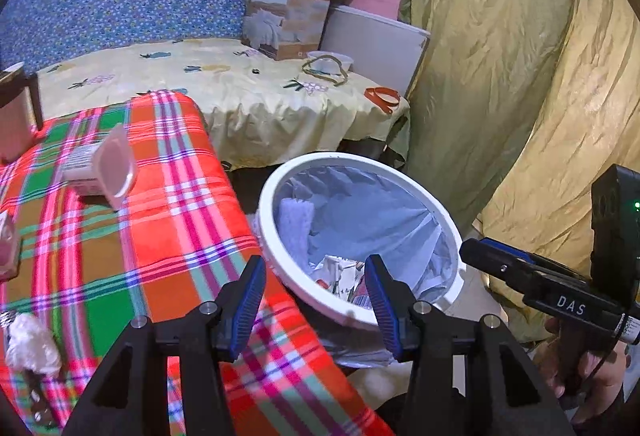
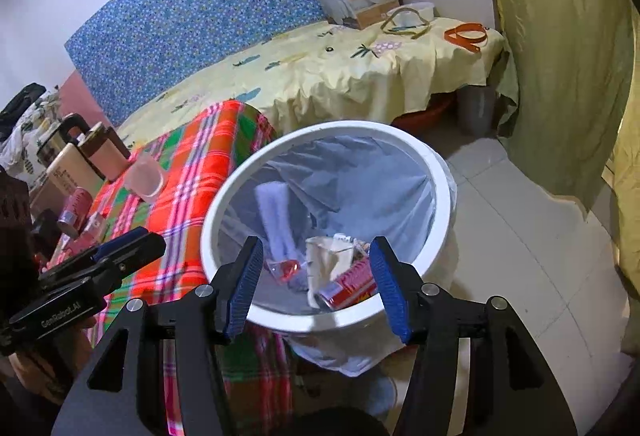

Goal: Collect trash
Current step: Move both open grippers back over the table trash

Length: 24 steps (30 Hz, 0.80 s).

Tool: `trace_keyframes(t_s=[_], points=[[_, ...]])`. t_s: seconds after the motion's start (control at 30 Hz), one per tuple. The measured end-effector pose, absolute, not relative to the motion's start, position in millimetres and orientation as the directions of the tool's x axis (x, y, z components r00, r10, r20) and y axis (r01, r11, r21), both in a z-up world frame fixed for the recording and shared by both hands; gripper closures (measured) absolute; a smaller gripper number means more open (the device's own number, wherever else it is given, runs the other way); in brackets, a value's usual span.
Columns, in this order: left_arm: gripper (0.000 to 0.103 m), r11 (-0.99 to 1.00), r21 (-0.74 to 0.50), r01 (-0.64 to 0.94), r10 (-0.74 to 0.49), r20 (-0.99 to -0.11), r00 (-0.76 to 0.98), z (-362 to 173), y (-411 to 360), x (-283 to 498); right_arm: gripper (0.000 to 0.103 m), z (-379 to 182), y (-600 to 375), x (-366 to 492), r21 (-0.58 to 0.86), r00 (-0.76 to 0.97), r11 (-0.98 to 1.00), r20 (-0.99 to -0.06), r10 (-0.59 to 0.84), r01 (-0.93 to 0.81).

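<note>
The white trash bin (image 2: pixel 442 172), lined with a pale bag, stood on the floor just right of the plaid-covered table (image 1: pixel 168 236). The right gripper (image 2: pixel 316 288) hung above its near rim, jaws spread wide and holding nothing. Inside lay a red can (image 2: pixel 348 286), a crumpled paper bag (image 2: pixel 326 260) and a white cloth (image 2: pixel 276 212). The left gripper (image 1: pixel 316 304) was also spread, empty, over the table edge. A clear plastic cup (image 1: pixel 116 172) lay tipped on the table, far left.

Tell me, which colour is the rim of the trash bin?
White. The rim shows best in the right wrist view.
</note>
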<state>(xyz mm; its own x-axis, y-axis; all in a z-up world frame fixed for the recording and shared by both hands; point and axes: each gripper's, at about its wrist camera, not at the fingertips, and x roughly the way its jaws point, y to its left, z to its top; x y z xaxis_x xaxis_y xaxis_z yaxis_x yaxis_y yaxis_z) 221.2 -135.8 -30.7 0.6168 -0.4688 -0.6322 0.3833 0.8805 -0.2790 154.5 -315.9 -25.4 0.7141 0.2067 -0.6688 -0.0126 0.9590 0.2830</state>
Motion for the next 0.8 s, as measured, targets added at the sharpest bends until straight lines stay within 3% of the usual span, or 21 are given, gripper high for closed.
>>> trace_keyframes(t_s=[0.37,0.8], points=[[0.052,0.927,-0.247,0.280,-0.374,-0.617,0.693,-19.4,-89.7,182.5,0.046,-12.4,-281.4,137.5,0.304,0.743,0.942,-0.597,0.302,-0.139],[0.052,0.956,-0.234,0.175,-0.284,-0.606,0.743,-19.7,-32.6,138.1,0.046,-18.5,-233.7,127.4,0.299,0.698,0.920,-0.603,0.387,-0.252]])
